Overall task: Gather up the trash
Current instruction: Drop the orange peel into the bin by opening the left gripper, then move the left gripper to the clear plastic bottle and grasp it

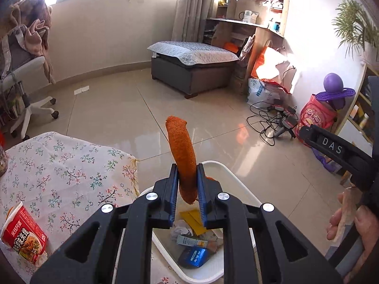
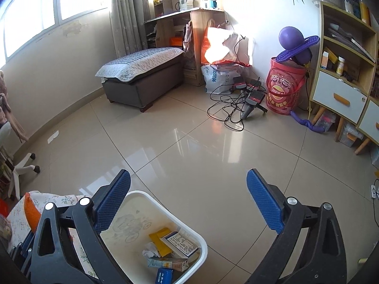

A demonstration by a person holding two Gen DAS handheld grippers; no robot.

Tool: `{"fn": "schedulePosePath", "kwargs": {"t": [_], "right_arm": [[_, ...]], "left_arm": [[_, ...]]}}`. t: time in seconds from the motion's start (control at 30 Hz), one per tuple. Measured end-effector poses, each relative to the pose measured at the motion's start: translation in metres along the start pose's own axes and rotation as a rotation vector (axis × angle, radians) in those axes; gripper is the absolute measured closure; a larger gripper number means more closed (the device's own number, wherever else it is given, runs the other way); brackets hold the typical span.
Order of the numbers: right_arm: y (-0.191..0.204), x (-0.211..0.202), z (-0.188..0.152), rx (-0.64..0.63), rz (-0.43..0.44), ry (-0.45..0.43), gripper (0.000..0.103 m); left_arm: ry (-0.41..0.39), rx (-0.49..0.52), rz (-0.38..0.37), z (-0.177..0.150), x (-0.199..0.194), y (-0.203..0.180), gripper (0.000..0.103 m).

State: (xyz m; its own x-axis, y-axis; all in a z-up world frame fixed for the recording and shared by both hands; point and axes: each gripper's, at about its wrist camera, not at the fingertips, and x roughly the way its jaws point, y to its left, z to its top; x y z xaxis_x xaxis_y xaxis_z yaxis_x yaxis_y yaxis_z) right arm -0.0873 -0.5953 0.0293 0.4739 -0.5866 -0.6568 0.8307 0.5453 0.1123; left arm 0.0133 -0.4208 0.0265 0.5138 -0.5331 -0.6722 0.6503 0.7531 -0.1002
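Note:
My left gripper [image 1: 187, 177] is shut on a long orange peel [image 1: 182, 151] that stands up between its blue pads, held above the white trash bin [image 1: 239, 184]. The bin [image 2: 165, 210] holds yellow packets, crumpled paper, a small carton and a blue box. The orange peel also shows at the left edge of the right wrist view [image 2: 32, 211]. My right gripper [image 2: 188, 189] is open and empty, over the bin's far right side. A red snack wrapper [image 1: 23, 236] lies on the table's floral cloth [image 1: 64, 165].
The floral table stands left of the bin. Beyond lie the tiled floor, a grey ottoman [image 2: 142, 75], tangled cables [image 2: 236, 104], a red Lay's bucket [image 2: 284, 87], a shelf unit [image 2: 343, 71] and an office chair [image 1: 21, 82]. A paper scrap [image 1: 81, 90] lies by the wall.

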Motion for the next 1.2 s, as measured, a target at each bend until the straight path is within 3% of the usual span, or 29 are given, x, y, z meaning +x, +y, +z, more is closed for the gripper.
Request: {"fn": "schedulePosePath", "kwargs": {"t": [0.1,0.23,0.3,0.37,0.53,0.67,1.2], "right_arm": [[-0.001,0.0,0.001,-0.002,-0.002,0.001,0.009],[0.004,-0.003,0.0,-0.018,0.004,-0.011,0.009],[0.008,-0.006,-0.002,-0.026,0.01,-0.025,0.008],[0.014,-0.011,-0.003,-0.04,0.017,-0.042,0.008],[0.03,-0.026,-0.008,-0.069,0.051,-0.095,0.007],[0.049,-0.033,-0.014,-0.114,0.079,-0.108,0.007],[0.14,-0.069,-0.04,-0.306,0.225,-0.114,0.007]], "left_arm": [[0.047,-0.003,-0.02,-0.006,0.012,-0.005,0.081],[0.056,-0.013,0.005,-0.011,0.013,-0.002,0.048],[0.047,-0.03,0.028,-0.01,0.009,0.006,0.043],[0.027,-0.049,0.071,-0.007,0.002,0.014,0.03],[-0.04,-0.077,0.229,-0.002,-0.019,0.038,0.017],[-0.053,-0.113,0.316,-0.002,-0.029,0.063,0.014],[-0.089,-0.26,0.479,-0.02,-0.084,0.144,0.014]]}}
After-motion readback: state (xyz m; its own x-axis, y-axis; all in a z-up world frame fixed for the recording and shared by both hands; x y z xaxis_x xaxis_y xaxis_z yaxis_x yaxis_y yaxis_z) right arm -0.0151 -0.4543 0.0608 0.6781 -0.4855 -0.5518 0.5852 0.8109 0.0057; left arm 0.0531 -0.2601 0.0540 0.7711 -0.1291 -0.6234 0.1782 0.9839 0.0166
